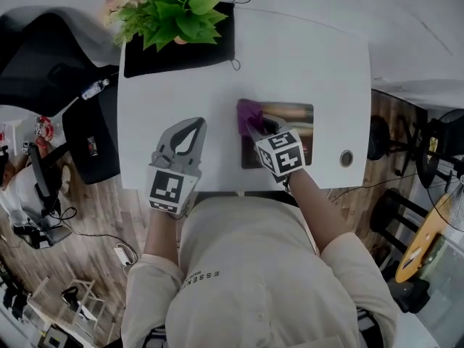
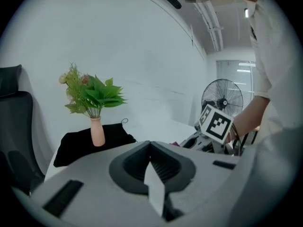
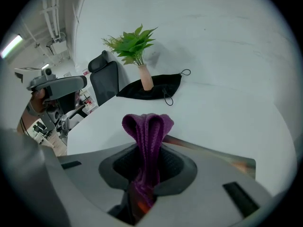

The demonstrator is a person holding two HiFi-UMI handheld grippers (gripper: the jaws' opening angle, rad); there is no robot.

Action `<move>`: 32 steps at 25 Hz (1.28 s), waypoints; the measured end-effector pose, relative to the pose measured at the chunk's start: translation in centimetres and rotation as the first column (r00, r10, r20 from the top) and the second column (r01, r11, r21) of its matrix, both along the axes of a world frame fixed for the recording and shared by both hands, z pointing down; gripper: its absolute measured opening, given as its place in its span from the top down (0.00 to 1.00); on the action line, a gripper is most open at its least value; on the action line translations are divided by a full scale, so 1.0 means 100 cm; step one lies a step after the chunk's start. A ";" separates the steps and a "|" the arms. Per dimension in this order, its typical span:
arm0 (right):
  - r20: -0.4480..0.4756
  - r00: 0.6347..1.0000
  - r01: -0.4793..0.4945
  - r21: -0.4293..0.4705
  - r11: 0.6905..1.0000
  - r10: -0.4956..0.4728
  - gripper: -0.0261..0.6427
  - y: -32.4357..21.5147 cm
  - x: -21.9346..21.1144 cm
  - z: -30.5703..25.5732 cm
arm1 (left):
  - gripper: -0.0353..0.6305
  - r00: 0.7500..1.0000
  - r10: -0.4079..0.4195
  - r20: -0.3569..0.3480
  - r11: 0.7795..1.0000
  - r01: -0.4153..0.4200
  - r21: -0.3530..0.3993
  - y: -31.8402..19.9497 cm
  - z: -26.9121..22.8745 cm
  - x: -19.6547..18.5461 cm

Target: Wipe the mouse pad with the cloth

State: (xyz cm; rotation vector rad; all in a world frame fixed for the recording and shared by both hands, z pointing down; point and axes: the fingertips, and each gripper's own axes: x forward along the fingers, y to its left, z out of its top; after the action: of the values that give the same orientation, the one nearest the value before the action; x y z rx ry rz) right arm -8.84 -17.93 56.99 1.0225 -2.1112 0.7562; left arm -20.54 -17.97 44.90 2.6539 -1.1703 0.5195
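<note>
A dark mouse pad (image 1: 293, 114) with a picture on it lies on the white table (image 1: 290, 56), right of centre near the front edge. My right gripper (image 1: 262, 130) is shut on a purple cloth (image 1: 249, 114), held over the pad's left part. In the right gripper view the folded purple cloth (image 3: 147, 136) stands up between the jaws, with the pad's edge (image 3: 213, 154) just beyond. Left of the pad, my left gripper (image 1: 190, 131) hovers over the table, shut, nothing in it. Its closed jaws fill the left gripper view (image 2: 152, 162).
A pink vase with green plants (image 1: 174, 13) stands on a black cloth (image 1: 181, 53) at the table's far left. A round cable hole (image 1: 346, 157) sits right of the pad. A black office chair (image 1: 43, 56) stands left of the table, a fan (image 2: 222, 98) on the right.
</note>
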 end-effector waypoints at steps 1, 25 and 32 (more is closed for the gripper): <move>0.005 1.000 0.005 -0.009 1.000 -0.005 0.83 -0.001 -0.002 0.003 | 0.94 1.000 0.004 0.004 1.000 -0.004 -0.002 0.001 0.002 0.001; 0.064 0.993 -0.091 -0.082 0.993 0.096 0.82 -0.007 0.074 0.016 | 0.94 1.000 -0.011 0.021 0.999 0.012 -0.036 0.005 0.010 0.058; 0.054 0.991 -0.117 -0.083 0.990 0.122 0.82 -0.003 0.118 0.016 | 0.94 1.000 0.006 0.020 1.000 -0.005 -0.027 0.005 0.006 0.094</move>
State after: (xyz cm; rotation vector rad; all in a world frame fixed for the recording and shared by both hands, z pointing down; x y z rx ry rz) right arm 3.01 -18.28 58.57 1.1039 -2.0656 0.9320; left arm -11.17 -17.47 45.53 2.6363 -1.1534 0.5600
